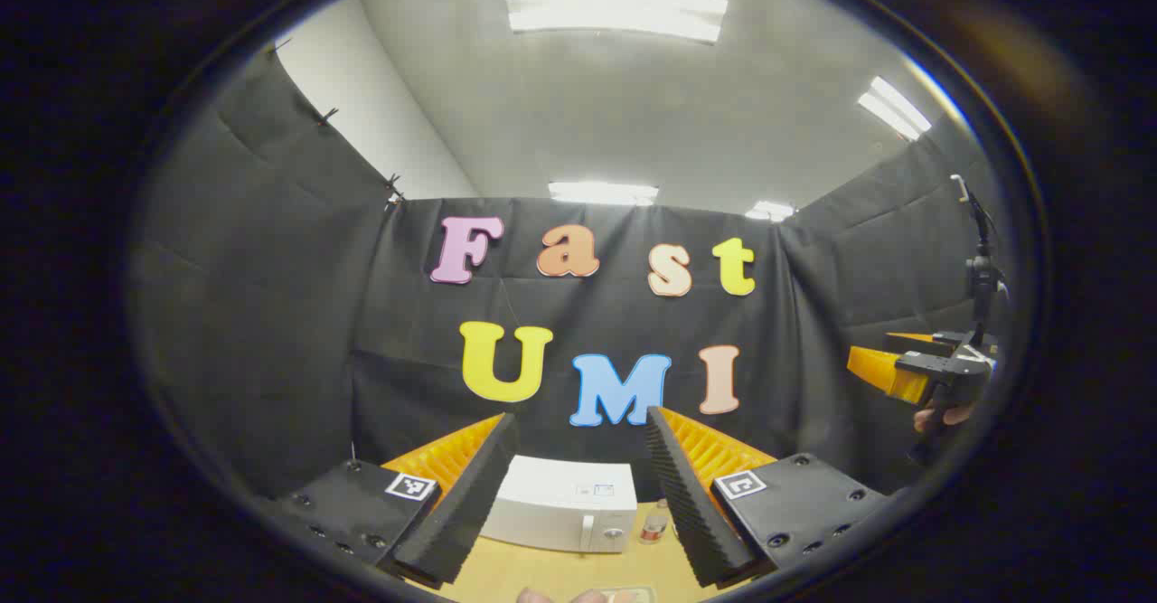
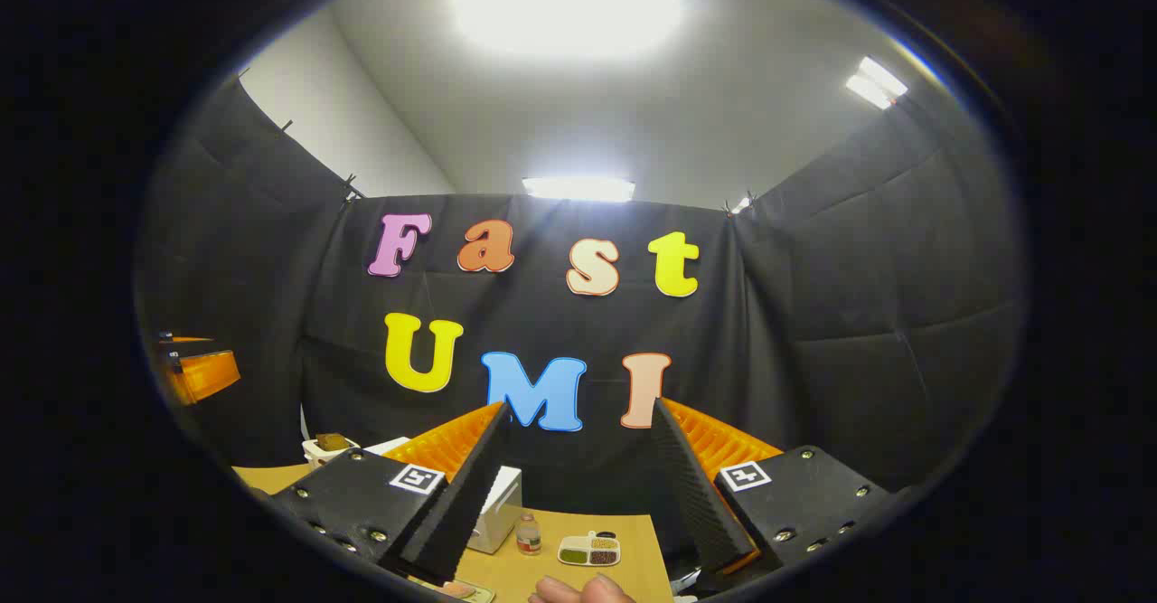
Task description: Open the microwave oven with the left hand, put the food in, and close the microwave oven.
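Both tongs, left (image 1: 578, 494) and right (image 2: 578, 494), spread empty; the closed white boxy microwave (image 1: 565, 517) sits between the left's fingers, lined up for opening.

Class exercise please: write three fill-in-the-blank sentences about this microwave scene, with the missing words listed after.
1. The microwave oven door is ____.
2. The small bottle stands on the ____ beside the microwave oven.
3. The left tool has its fingers spread ____, holding nothing.

Missing words: closed; table; open
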`<state>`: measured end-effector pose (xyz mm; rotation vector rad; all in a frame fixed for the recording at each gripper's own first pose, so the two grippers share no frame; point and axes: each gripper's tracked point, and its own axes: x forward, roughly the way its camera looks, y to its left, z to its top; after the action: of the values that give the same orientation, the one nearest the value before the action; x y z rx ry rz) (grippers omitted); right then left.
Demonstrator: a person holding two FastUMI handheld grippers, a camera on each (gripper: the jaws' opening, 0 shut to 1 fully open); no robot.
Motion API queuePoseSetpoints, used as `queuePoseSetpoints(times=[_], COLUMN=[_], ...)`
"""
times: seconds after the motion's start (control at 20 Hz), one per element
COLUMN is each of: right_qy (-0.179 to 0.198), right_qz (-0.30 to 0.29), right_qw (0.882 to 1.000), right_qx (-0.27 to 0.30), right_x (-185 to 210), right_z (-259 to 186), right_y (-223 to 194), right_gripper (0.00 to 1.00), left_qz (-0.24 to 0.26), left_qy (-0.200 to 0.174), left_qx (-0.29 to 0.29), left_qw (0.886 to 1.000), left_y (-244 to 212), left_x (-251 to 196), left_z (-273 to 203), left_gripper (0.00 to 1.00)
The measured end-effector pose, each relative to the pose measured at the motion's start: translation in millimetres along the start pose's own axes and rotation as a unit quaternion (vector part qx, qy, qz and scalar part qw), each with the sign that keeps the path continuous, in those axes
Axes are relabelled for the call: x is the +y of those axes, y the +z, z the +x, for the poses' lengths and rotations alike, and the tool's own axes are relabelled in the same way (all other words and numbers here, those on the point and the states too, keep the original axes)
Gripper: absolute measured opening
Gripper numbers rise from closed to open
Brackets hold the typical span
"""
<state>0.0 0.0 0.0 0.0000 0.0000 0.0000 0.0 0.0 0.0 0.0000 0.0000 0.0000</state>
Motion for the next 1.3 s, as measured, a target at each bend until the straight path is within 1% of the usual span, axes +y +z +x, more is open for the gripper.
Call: queuePoseSetpoints(times=[0.55, 0.9, 1.15, 1.3], right_qy=[0.000, 0.007, 0.013, 0.014], right_qz=[0.015, 0.021, 0.021, 0.032], right_qw=[1.000, 0.999, 0.999, 0.999], right_qx=[0.017, 0.023, 0.029, 0.030], right_x=[-15, -17, -25, -31], right_z=[14, 28, 40, 47], right_y=[-15, -22, -34, -44], right_gripper=[0.95, 0.95, 0.95, 0.95], left_qz=[0.021, 0.021, 0.012, 0.016], left_qy=[0.003, 0.011, 0.016, 0.021], left_qx=[0.011, 0.022, 0.051, 0.065], left_qw=[1.000, 0.999, 0.999, 0.998], left_y=[-7, -14, -41, -62], left_x=[-18, -22, -32, -35], left_z=[11, 24, 37, 45], left_gripper=[0.94, 0.94, 0.94, 0.94])
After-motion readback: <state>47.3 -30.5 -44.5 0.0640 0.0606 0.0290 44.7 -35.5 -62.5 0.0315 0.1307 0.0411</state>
